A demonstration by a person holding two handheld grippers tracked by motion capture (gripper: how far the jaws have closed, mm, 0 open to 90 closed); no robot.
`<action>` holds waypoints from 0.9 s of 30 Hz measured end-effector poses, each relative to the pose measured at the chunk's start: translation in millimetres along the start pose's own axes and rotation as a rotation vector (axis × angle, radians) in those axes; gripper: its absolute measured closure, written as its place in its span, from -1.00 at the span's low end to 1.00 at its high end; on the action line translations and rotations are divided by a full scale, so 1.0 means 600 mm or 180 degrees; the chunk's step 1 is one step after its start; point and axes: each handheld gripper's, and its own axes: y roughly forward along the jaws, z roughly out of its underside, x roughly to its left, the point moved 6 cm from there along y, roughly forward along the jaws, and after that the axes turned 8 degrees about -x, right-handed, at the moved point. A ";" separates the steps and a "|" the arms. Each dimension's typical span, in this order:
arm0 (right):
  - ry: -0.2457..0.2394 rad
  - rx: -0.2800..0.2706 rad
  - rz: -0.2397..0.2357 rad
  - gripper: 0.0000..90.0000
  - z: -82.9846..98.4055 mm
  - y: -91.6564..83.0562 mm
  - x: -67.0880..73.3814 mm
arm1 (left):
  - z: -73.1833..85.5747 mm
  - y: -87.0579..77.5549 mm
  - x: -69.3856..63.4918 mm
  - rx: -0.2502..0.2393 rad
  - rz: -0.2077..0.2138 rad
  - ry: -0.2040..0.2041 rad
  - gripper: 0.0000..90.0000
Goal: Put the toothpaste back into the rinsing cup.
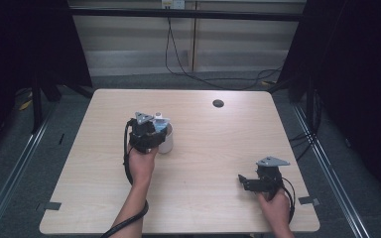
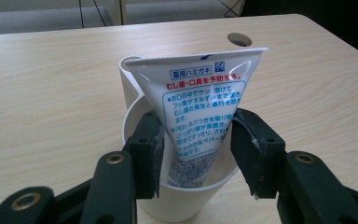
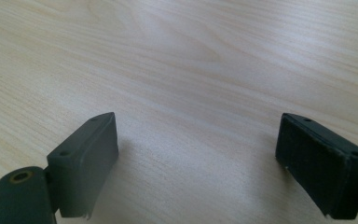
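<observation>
Already the toothpaste tube [image 2: 200, 112] stands inside the white cup [image 2: 135, 116], cap end down and flat crimped end up, leaning against the cup's far wall; the cup itself rests on the wooden table [image 1: 203, 144], left of centre in the high view. Placement of the tube thus appears essentially complete, and what remains is the release and withdrawal of the left gripper [image 2: 196, 149]. Its jaws stand on either side of the tube at the cup's rim, parted somewhat wider than the tube at that height; the left pad seems clear of the tube, whereas the right pad lies close against the tube's edge, and whether it touches there cannot be told. The grip is judged to be let go, the tube resting on the cup and not on the pads. Near the table's right front corner the right gripper [image 1: 250, 183] is held low over bare wood, well apart from the cup, its jaws spread wide with nothing between them, taking no part in the present step.
</observation>
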 end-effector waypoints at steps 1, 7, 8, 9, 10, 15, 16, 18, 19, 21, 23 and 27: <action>0.0000 0.0000 0.0000 -0.72 0.000 0.000 0.000 | 0.001 0.000 -0.001 0.0005 0.0006 0.0007 0.22; 0.0000 0.0000 0.0000 -0.73 0.000 0.000 0.000 | 0.002 0.002 -0.004 0.0014 -0.0004 0.0029 0.18; 0.0000 0.0001 0.0000 -0.72 0.000 0.000 0.000 | 0.002 0.002 -0.004 0.0017 -0.0010 0.0027 0.16; 0.0000 0.0000 0.0000 -0.73 0.000 0.000 0.000 | 0.002 0.002 -0.004 0.0020 -0.0015 0.0032 0.15; 0.0001 0.0000 0.0000 -0.73 0.000 0.000 0.000 | 0.002 0.002 -0.004 0.0020 -0.0020 0.0035 0.13; 0.0007 -0.0002 -0.0001 -0.73 0.000 0.000 0.000 | 0.004 0.001 -0.002 0.0034 -0.0053 0.0032 0.06; -0.0001 0.0001 -0.0001 -0.73 0.000 0.000 0.000 | 0.004 0.001 -0.001 0.0040 -0.0050 0.0045 0.04; -0.0001 0.0000 0.0000 -0.73 0.000 0.000 0.000 | 0.004 0.001 -0.001 0.0044 -0.0059 0.0060 0.01; 0.0008 -0.0002 0.0000 -0.73 0.000 0.000 0.000 | 0.004 0.000 -0.001 0.0040 -0.0071 0.0066 -0.01; 0.0007 -0.0002 -0.0001 -0.73 0.000 0.000 0.000 | 0.002 0.000 -0.001 0.0033 -0.0082 0.0069 -0.06; 0.0007 -0.0002 -0.0001 -0.73 0.000 0.000 0.000 | 0.000 -0.001 0.000 0.0033 -0.0093 0.0076 -0.12; 0.0000 0.0000 0.0000 -0.73 0.000 0.000 0.000 | -0.003 -0.002 0.000 0.0022 -0.0077 0.0092 -0.16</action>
